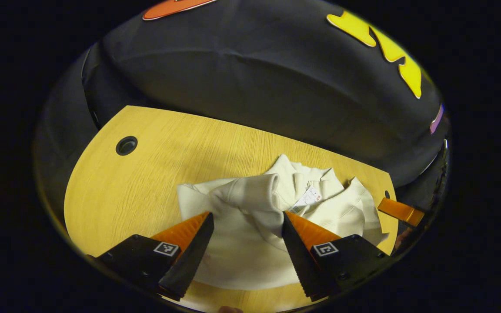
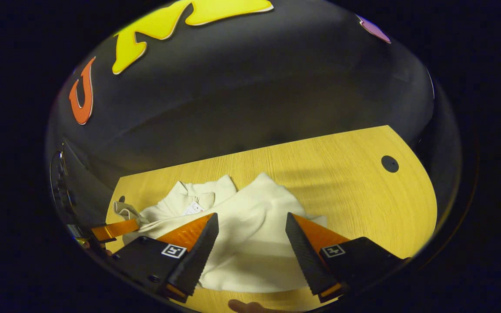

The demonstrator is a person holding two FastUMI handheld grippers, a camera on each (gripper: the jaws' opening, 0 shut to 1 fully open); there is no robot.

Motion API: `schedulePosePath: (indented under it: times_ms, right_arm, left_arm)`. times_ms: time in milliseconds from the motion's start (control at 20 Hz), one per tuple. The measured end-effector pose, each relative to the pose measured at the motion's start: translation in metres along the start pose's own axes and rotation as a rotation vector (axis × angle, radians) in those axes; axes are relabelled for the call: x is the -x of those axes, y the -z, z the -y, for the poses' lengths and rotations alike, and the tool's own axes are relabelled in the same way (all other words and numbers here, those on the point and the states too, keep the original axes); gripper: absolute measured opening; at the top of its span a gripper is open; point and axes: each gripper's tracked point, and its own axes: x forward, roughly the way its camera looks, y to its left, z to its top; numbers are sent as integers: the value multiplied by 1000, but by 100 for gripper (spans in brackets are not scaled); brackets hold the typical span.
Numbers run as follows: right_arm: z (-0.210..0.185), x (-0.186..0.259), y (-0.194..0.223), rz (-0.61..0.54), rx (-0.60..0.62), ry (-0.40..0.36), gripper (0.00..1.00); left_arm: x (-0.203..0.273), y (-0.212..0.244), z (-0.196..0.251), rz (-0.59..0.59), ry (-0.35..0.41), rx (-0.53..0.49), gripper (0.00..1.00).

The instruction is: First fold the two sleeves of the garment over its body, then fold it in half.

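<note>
The garment neck label is too small to read.

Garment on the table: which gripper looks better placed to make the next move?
Probably left. The left gripper hangs open right over the bunched sleeve lying across the garment; the right gripper is open over smoother cloth.

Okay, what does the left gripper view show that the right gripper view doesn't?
Left gripper view: a sleeve draped across the garment's chest, its cuff by the collar, under the open left gripper. Right gripper view: a loose fabric end at the garment's left edge, and the open right gripper. Both: the cream garment, its neck label and the wooden table.
</note>
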Motion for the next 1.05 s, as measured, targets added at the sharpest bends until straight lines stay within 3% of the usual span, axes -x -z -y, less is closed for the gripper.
schedulePosePath:
  times_ms: [350, 400, 700, 1050]
  right_arm:
    - [-18, 88, -29, 115, 43, -25, 98]
    - [-21, 108, -35, 147, 53, -27, 94]
    - [-43, 249, -76, 385, 156, -22, 97]
    - [-70, 378, -56, 518, 260, -33, 97]
  left_arm:
    - [77, -34, 1, 137, -26, -65, 98]
    - [96, -42, 5, 165, -32, -83, 98]
    - [245, -82, 26, 435, -62, -179, 98]
    - [373, -71, 53, 612, -31, -231, 98]
